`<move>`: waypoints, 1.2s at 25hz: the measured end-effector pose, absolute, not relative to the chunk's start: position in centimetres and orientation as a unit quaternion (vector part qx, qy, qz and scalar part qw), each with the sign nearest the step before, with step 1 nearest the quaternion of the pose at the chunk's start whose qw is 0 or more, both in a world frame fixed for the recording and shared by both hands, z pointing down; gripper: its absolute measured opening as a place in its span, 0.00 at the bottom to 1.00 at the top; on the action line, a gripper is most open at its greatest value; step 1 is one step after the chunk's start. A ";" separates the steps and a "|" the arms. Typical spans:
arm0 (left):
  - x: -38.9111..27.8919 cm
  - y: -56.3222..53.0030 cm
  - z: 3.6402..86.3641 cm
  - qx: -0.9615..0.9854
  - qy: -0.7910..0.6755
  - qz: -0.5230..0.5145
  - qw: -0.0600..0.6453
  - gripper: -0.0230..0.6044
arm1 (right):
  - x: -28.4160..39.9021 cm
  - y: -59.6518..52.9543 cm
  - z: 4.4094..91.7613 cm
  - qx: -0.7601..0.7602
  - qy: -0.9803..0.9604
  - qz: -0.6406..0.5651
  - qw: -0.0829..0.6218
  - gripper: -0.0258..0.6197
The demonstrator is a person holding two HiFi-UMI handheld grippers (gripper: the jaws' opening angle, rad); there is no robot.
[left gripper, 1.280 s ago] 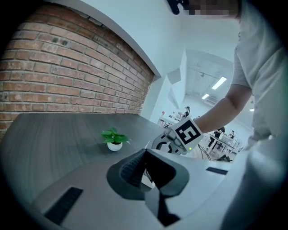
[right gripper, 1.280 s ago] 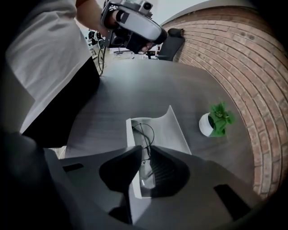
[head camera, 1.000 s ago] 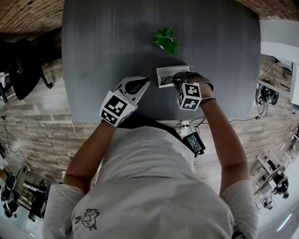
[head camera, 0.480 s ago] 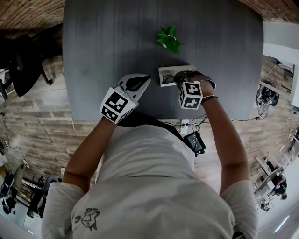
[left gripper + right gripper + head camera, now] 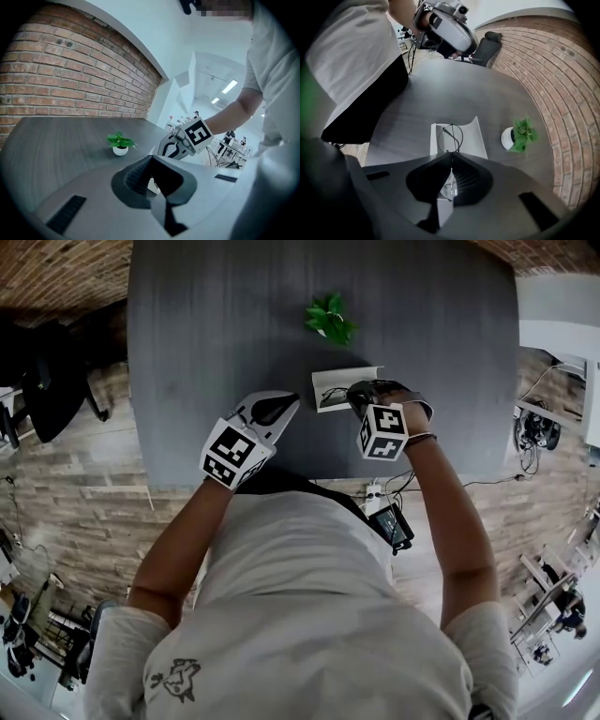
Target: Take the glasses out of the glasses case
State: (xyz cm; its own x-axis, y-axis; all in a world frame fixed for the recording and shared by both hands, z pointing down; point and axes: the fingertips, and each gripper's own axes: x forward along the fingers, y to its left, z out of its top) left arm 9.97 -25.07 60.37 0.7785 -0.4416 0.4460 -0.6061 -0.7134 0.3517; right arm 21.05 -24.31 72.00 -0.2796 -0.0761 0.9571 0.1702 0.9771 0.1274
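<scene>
1. So, head view first: the glasses case (image 5: pixel 330 388) lies open on the grey table (image 5: pixel 187 352), close to the near edge and a bit right of that edge's middle. A small plant (image 5: pixel 328 320) stands further in, toward the middle of the table, apart from the case. My right gripper (image 5: pixel 361 397) points steeply down onto the right end of the case. My left gripper (image 5: pixel 281 407) hangs just left of the case by the near edge, and as far as I can see it isn't touching it.
2. Left gripper view: the left gripper's jaws are pinched together at the tips with nothing between them. Past them I can see the plant (image 5: pixel 120 141) in its white pot out on the table, the right gripper (image 5: pixel 171 149) dipped down beside it, and a brick wall (image 5: pixel 70 79) behind the far edge.
3. Right gripper view: this one's the useful angle. The right gripper's jaws are clamped on the thin wire frame of the glasses (image 5: pixel 449 133). One round lens rim and a temple stick out just past the tips, over the white inside of the case (image 5: pixel 471 138). So the glasses are gripped but not out of the case yet. I can't tell if they're lifted off its floor. The plant sits right of the case, and the left gripper (image 5: pixel 450 30) hovers near the table's edge at the top.
</scene>
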 end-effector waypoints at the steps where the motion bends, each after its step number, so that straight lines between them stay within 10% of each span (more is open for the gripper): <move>1: 10.0 -24.9 60.2 0.911 -0.288 0.167 0.244 0.05 | 21.1 -24.3 71.7 -0.024 -0.794 -0.104 0.599 0.06; 30: 14.8 -17.5 51.5 0.938 -0.279 0.151 0.141 0.05 | 26.5 -17.6 57.0 0.285 -0.857 -0.017 0.430 0.06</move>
State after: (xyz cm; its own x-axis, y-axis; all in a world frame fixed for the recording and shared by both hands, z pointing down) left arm 14.77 -17.52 51.52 0.7992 -0.4804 0.3611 -0.5655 -0.8046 0.1811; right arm 26.47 -17.58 56.98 -0.4680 -0.5021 0.7272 -0.4732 0.8374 0.2736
